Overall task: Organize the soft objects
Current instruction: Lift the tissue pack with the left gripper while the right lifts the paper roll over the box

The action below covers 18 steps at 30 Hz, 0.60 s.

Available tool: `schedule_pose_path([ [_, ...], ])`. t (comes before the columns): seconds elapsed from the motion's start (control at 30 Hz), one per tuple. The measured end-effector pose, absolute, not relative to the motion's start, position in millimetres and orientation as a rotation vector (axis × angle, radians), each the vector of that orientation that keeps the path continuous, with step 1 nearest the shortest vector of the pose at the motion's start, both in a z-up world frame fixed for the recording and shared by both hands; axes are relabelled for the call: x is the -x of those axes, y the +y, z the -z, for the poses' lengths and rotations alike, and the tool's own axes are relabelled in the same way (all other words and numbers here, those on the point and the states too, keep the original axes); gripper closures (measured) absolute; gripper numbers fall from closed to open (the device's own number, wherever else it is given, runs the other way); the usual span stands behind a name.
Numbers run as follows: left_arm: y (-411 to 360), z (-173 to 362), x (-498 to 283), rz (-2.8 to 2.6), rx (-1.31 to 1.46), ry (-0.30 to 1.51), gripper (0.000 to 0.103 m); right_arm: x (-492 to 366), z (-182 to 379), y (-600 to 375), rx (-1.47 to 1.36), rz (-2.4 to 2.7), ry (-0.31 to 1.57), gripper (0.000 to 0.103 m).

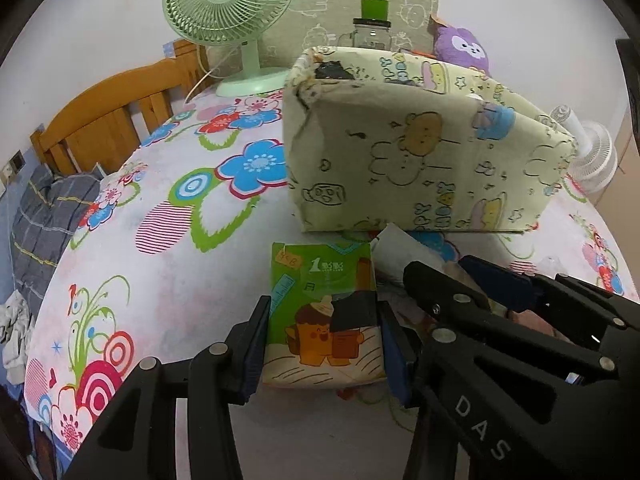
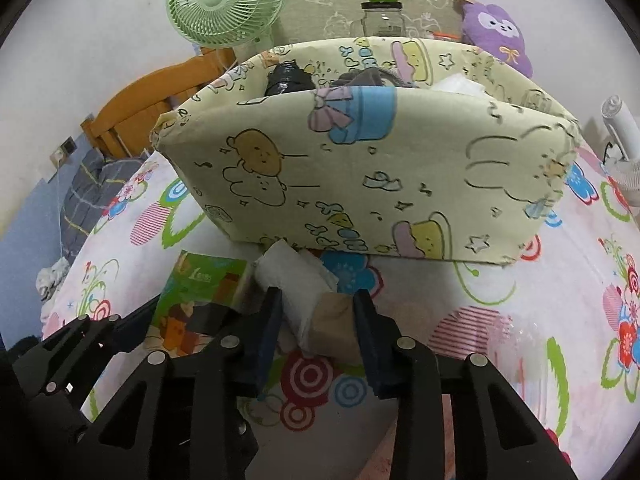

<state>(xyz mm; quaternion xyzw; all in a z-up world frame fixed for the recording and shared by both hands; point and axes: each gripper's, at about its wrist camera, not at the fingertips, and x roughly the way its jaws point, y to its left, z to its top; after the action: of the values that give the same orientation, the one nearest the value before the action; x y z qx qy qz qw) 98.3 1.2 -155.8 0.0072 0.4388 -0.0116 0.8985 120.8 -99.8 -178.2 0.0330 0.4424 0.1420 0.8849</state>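
A green tissue pack (image 1: 324, 312) with a cartoon print lies on the floral bedsheet; my left gripper (image 1: 322, 344) is shut on its two sides. The pack also shows in the right wrist view (image 2: 200, 292). My right gripper (image 2: 318, 332) is shut on a white and tan bundle of soft cloth or paper (image 2: 312, 300), which also shows in the left wrist view (image 1: 404, 252). Just beyond both stands a pale yellow fabric storage box (image 2: 360, 168) with cartoon prints, also in the left wrist view (image 1: 420, 152), holding a black item (image 2: 288, 76), grey cloth and something white.
A green desk fan (image 1: 228, 16) stands behind the box at the left. A glass jar with a green lid (image 2: 380, 8) and a purple plush (image 2: 498, 32) sit behind the box. A white fan (image 1: 588, 156) is at the right. A wooden headboard (image 1: 108, 108) and grey bedding (image 1: 48, 216) are at the left.
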Motion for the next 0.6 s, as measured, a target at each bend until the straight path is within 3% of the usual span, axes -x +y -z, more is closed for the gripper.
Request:
schedule_pose_path([
  [0.6, -30, 107, -70, 0.085, -0.032, 0.784, 0.052, -84, 126, -137, -0.102, -0.223, 0.789, 0.064],
])
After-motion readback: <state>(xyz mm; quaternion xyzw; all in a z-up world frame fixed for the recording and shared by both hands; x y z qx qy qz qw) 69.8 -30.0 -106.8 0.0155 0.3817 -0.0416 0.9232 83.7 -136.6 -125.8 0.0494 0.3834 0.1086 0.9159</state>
